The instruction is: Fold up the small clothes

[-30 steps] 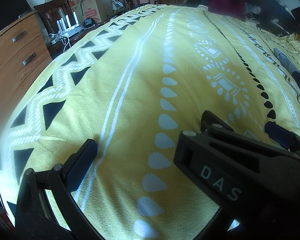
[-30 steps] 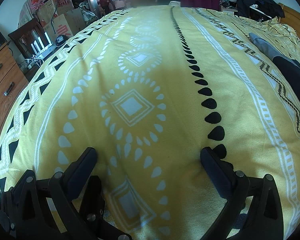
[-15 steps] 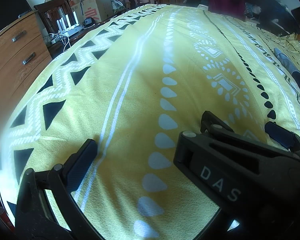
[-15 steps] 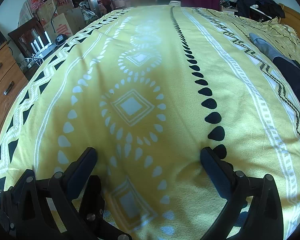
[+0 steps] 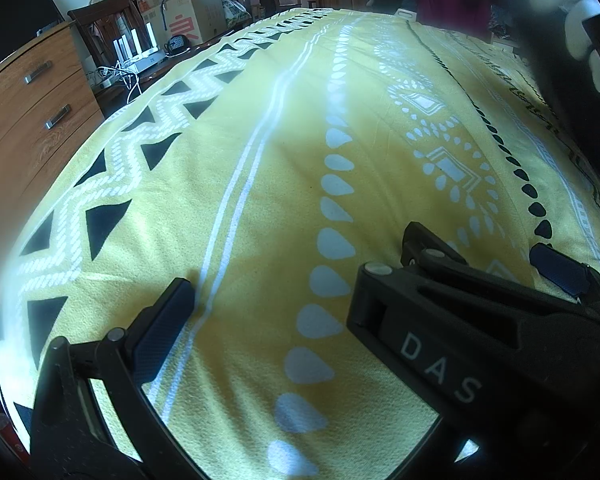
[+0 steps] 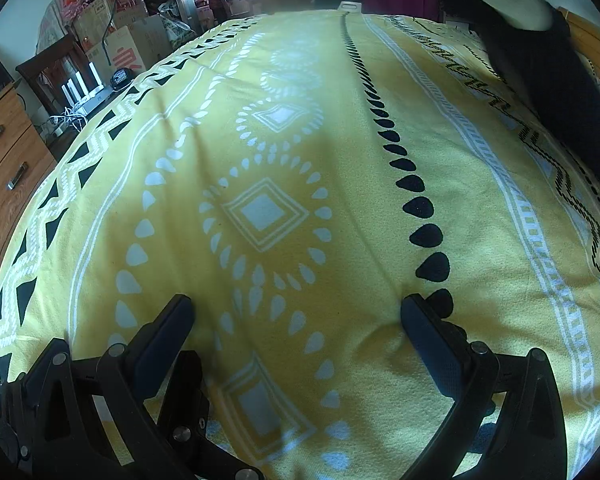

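A wide yellow bedspread [image 6: 340,168] printed with white teardrops, diamonds and black triangles is seen filling both views. In the right wrist view, the right gripper [image 6: 296,320], a black two-finger tool with dark blue textured pads, is held low over the fabric with its fingers spread wide and nothing between them; its fingertips [image 6: 180,308] are seen close to the cloth, though contact cannot be confirmed. In the left wrist view, the left gripper [image 5: 292,284] is likewise shown spread open and empty over the bedspread [image 5: 260,160], its left finger [image 5: 168,320] lying near a white double stripe. The right side of that view is crossed by the black body of the other tool [image 5: 460,328], marked "DAS".

A dark garment [image 6: 556,92], black with a pale upper edge, is seen at the far right of the right wrist view, above or on the bedspread's right edge, well apart from both grippers; in the left wrist view a dark, blurred shape [image 5: 556,52] is seen in the corresponding place.

A brown wooden dresser with metal handles [image 5: 28,104] stands left of the bed, with a dark wooden chair [image 5: 100,28] and cardboard boxes [image 5: 188,16] behind it.
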